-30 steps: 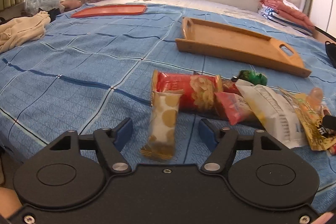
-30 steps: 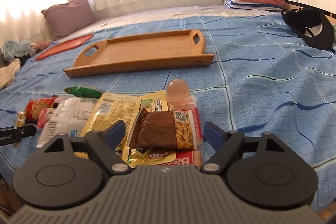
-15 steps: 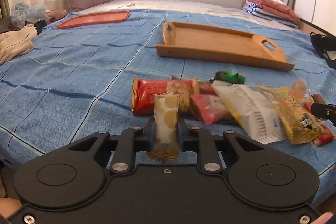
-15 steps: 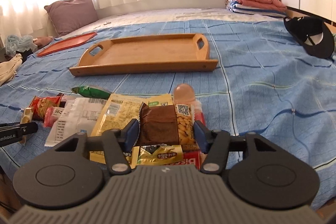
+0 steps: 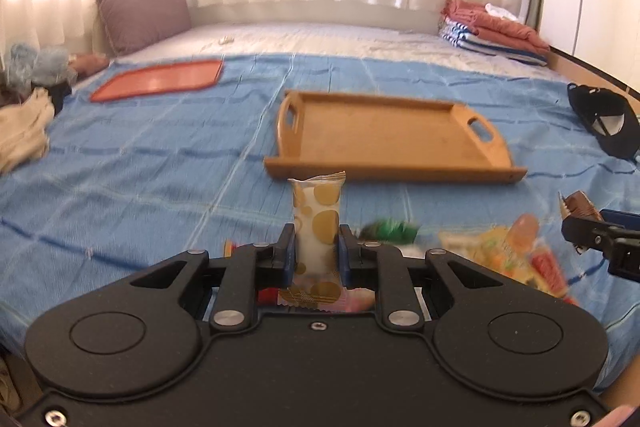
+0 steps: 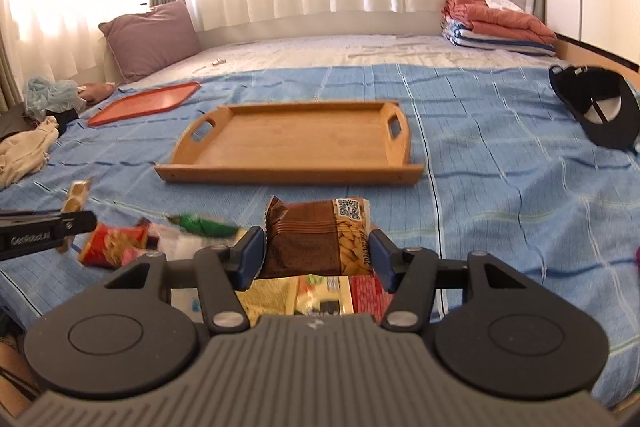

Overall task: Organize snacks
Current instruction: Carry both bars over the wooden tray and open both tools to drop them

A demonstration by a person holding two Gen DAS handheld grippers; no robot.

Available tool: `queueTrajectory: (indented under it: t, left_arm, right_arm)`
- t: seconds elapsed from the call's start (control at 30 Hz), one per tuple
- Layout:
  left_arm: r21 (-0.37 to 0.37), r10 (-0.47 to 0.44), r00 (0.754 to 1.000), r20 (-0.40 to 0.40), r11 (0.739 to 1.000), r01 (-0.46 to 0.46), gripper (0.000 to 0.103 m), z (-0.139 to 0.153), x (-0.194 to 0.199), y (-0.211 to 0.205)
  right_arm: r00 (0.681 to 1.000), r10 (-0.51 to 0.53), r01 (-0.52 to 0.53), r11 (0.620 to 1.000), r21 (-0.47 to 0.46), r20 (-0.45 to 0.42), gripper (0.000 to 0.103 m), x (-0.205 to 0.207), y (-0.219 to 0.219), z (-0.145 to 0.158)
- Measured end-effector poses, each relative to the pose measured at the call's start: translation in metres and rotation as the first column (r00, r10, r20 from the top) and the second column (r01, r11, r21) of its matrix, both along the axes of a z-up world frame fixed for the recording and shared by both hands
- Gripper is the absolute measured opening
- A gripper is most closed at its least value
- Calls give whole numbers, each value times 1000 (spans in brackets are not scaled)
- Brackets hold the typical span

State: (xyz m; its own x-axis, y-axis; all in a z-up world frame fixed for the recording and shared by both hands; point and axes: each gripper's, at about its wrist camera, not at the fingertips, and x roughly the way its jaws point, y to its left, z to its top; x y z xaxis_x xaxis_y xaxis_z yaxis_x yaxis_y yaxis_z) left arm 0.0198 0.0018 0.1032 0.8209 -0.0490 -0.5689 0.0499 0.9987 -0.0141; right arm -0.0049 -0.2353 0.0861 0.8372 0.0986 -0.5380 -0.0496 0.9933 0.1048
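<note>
My left gripper [image 5: 316, 243] is shut on a white snack packet with gold dots [image 5: 318, 219] and holds it upright above the bed. My right gripper [image 6: 318, 247] is shut on a brown almond snack packet [image 6: 316, 239], lifted off the pile. The wooden tray [image 5: 392, 143] lies ahead in the left wrist view, and in the right wrist view [image 6: 292, 143], with nothing in it. The other snacks [image 6: 120, 247] lie on the blue bedspread below the grippers; in the left wrist view [image 5: 500, 251] they are blurred. The left gripper with its packet [image 6: 76, 199] shows at the left of the right wrist view.
A red flat tray [image 5: 160, 81] lies at the back left. A black cap [image 6: 596, 111] lies at the right. A purple pillow [image 6: 152, 39], folded towels [image 6: 496, 23] and a heap of clothes [image 5: 24, 131] line the bed's edges.
Both grippers closed on their packets and lifted them off the bed. Both have moved up and forward toward the wooden tray.
</note>
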Motion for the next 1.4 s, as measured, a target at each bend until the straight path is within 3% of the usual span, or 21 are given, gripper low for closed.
queueTrajectory:
  t: [0.1, 0.37, 0.7, 0.83, 1.1, 1.4]
  left_arm:
    - [26, -13, 1000, 18, 1000, 12, 20, 18, 6, -9]
    - [8, -46, 999, 3, 999, 46, 20, 55, 38, -22]
    - [-152, -95, 983, -159, 986, 71, 20, 81, 145, -15]
    - [-111, -82, 973, -215, 992, 59, 20, 63, 194, -22]
    - [-94, -27, 938, -345, 996, -5, 20, 3, 277, -35]
    - [-56, -12, 921, -390, 998, -11, 20, -49, 322, -50]
  right_arm:
    - [1000, 14, -14, 1000, -10, 21, 60, 3, 3, 17]
    - [997, 72, -72, 997, -3, 17, 59, 31, 11, 51]
    - [991, 115, -112, 993, 41, -69, 59, 117, 5, 84]
    - [989, 121, -120, 993, 18, -82, 59, 158, 2, 80]
    - [970, 48, -47, 999, 7, -238, 59, 235, -5, 29]
    - [936, 10, -23, 999, -34, -352, 59, 293, 0, -24]
